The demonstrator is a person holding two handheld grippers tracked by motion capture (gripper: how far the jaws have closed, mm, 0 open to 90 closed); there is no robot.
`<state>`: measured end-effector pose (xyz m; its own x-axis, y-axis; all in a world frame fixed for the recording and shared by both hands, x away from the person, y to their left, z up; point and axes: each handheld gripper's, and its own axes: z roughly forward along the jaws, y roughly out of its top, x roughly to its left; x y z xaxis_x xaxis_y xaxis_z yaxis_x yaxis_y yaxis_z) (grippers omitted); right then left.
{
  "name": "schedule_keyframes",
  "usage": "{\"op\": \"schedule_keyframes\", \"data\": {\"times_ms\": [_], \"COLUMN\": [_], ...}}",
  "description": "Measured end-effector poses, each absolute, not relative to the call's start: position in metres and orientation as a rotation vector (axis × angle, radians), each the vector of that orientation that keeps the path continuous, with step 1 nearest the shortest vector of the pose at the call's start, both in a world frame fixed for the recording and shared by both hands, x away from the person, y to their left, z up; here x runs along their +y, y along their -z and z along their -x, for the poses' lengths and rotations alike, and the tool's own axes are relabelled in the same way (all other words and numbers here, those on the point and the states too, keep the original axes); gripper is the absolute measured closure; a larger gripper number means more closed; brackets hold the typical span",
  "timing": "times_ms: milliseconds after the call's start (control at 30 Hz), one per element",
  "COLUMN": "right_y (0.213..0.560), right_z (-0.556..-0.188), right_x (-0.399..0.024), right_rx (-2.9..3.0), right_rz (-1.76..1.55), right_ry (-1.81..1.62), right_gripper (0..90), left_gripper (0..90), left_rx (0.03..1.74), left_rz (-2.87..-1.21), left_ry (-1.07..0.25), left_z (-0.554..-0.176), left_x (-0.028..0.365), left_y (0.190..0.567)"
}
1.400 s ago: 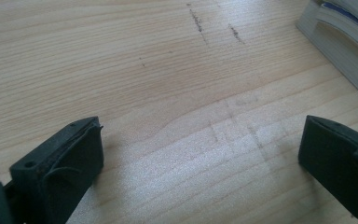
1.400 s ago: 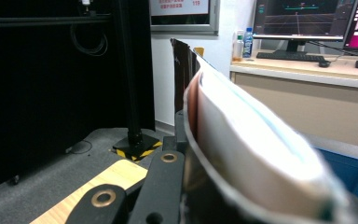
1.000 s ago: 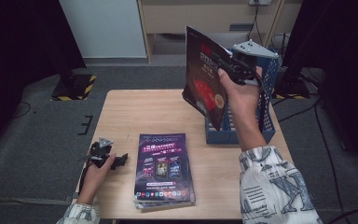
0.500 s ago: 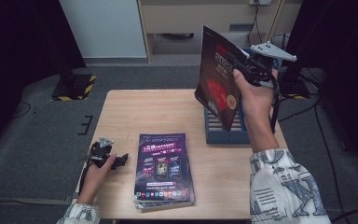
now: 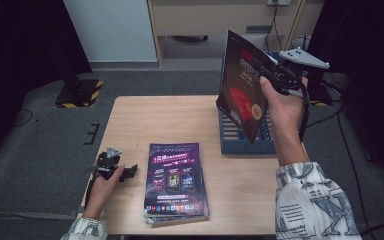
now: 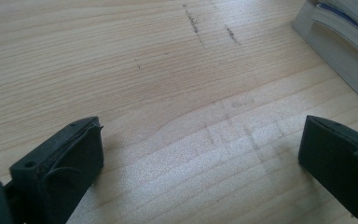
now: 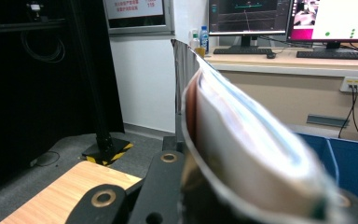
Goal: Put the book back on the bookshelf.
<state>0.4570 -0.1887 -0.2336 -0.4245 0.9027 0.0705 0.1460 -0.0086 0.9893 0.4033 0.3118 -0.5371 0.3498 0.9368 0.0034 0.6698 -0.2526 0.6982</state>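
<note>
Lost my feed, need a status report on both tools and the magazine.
Right tool shut on magazine, held above blue rack. Left tool open on table. Nothing in the way.

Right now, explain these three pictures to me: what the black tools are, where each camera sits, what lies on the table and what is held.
A person sits at a wooden table with a hand-held two-jaw gripper in each hand; no robot arm is there. The high view looks down from above the person. The other two cameras ride on the grippers and look along their black jaws. The left gripper rests on the table, jaws open, nothing between them. The right gripper is raised and shut on a magazine, which bulges up close in the right gripper view. It hangs above a blue rack at the table's right side. A stack of magazines lies flat near the front edge.
</note>
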Motion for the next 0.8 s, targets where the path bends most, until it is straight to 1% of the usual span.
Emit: {"op": "schedule_keyframes", "data": {"times_ms": [433,800], "right_y": [0.236,0.246], "right_z": [-0.455,-0.473], "right_x": [-0.207,-0.208], "right_rx": [1.613,1.597], "right_rz": [-1.134,-1.186], "right_ry": [-1.454,-1.385], "right_gripper": [86.8,86.8], "left_gripper": [0.0,0.0], "left_rx": [1.393,1.391], "left_rz": [-2.013,-2.014], "left_ry": [-0.57,-0.57], "left_z": [-0.404,-0.404], "left_x": [0.311,0.311], "left_y": [0.537,0.537]}}
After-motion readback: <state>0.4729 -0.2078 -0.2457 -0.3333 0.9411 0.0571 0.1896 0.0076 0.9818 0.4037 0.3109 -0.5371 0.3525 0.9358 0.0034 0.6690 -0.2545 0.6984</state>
